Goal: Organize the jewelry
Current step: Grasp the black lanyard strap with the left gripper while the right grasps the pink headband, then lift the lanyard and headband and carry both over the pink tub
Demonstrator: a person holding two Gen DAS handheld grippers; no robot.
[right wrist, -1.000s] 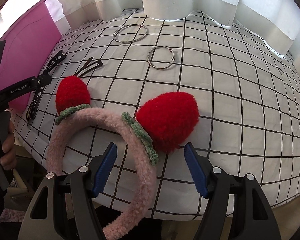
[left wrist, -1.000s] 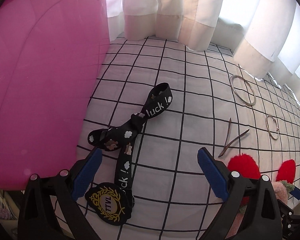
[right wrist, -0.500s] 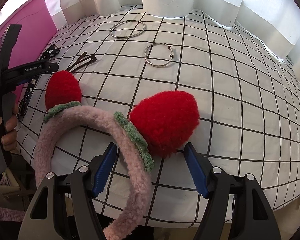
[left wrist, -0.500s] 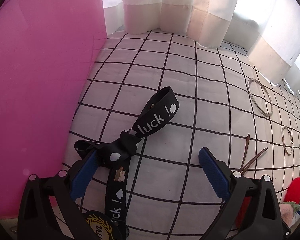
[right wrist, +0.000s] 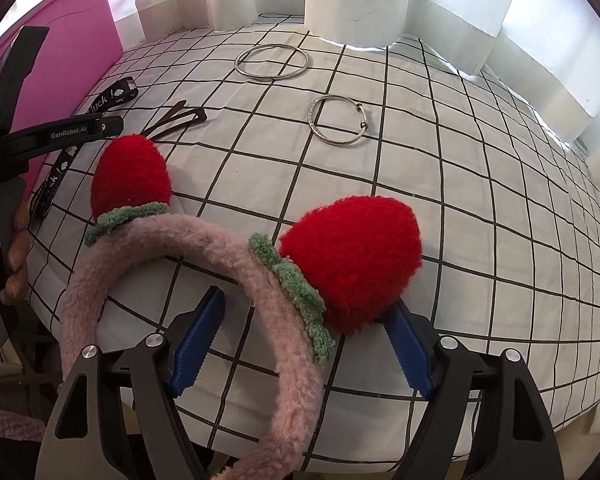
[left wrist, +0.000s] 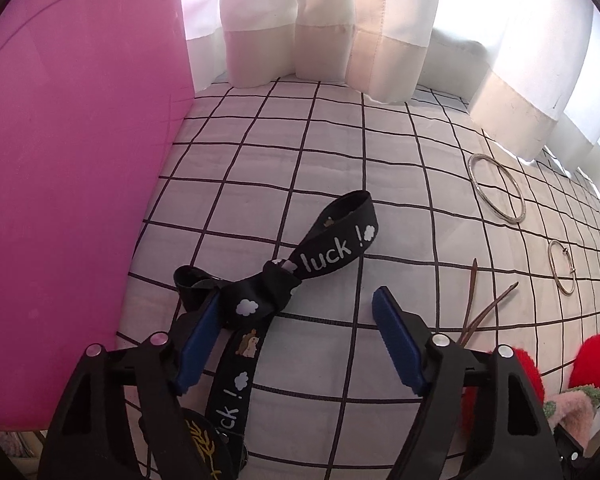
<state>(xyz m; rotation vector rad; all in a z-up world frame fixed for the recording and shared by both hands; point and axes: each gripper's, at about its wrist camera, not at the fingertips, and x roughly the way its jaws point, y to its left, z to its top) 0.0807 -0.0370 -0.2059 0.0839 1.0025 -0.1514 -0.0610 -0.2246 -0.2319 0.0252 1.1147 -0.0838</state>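
L tongs spread wide over strap knot, near pink bin. Strap looks light, floppy; take at knot. R tongs agape, straddling headband: soft, springy.

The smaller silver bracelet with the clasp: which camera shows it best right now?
The right wrist view. There the smaller silver bracelet lies whole and unobstructed on the checked cloth, its clasp gap visible, beyond the strawberry headband. In the left wrist view the bracelet sits far right, foreshortened into a thin oval by the fisheye.
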